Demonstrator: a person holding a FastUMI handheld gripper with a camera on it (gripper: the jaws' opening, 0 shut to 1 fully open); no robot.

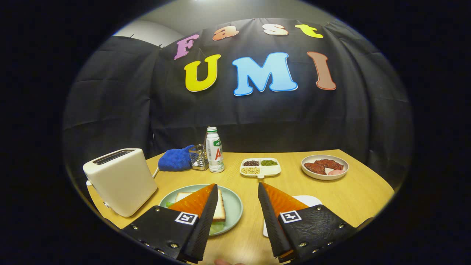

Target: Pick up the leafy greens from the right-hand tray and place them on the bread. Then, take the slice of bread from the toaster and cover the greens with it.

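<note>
your gripper [235,191] hovers with fingers spread apart, holding nothing. under the left finger, a green plate [232,206] holds bread [220,209] on leafy greens [217,227]. at ten o'clock sits the toaster [119,180]. further off, a bottle [214,150], a divided dish of beans [260,167], and a bowl of meat [324,166] at one o'clock.

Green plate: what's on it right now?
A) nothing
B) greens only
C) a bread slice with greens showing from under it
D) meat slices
C: on the green plate, a bread slice lies over greens peeking out at its edge; the open gripper holds nothing.
</note>
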